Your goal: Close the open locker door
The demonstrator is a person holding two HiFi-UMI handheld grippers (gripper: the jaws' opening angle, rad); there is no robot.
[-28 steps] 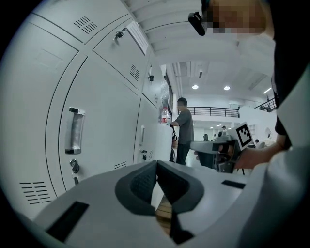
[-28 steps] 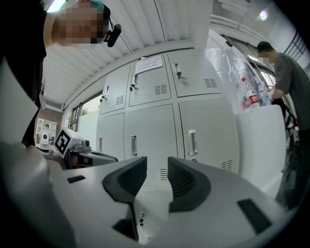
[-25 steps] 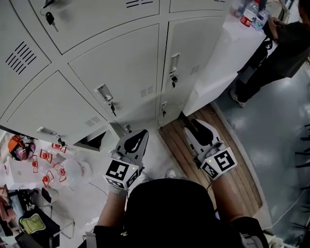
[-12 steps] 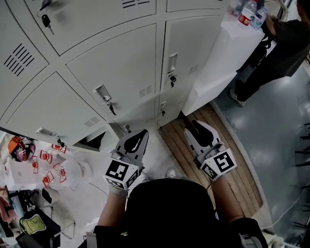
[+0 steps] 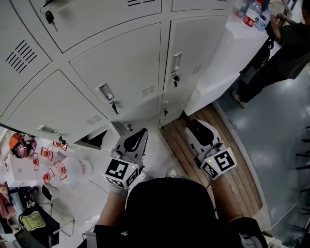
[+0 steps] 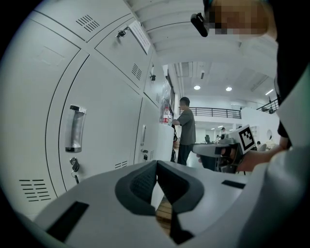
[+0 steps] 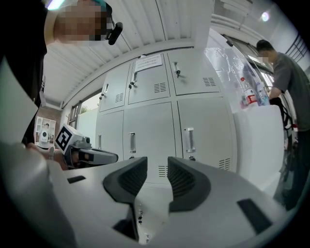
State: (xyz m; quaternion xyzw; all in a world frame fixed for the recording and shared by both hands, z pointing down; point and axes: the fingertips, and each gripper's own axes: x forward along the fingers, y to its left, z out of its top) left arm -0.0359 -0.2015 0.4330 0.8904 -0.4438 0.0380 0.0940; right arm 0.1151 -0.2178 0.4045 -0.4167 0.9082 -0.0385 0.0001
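Observation:
A wall of pale grey lockers fills the head view. The lower-left locker door (image 5: 58, 104) stands ajar, with a dark gap (image 5: 94, 140) at its bottom corner. My left gripper (image 5: 138, 133) hovers just right of that gap, short of the door, with its jaws shut and empty. In the left gripper view the left gripper (image 6: 156, 164) has its pads meeting at the tips, and a closed door with a handle (image 6: 76, 128) lies ahead. My right gripper (image 5: 196, 125) is held over the wooden floor; the right gripper (image 7: 157, 167) stands open with nothing between its jaws.
Keys hang from the locks (image 5: 112, 104) of the closed doors. A white counter (image 5: 227, 48) with bottles (image 5: 249, 14) adjoins the lockers at the right, and a person (image 5: 286, 43) stands there. A wooden platform (image 5: 193, 160) is underfoot. A table with red items (image 5: 48, 167) is at the left.
The head view has shifted a little; both grippers keep the same place in front of the lockers.

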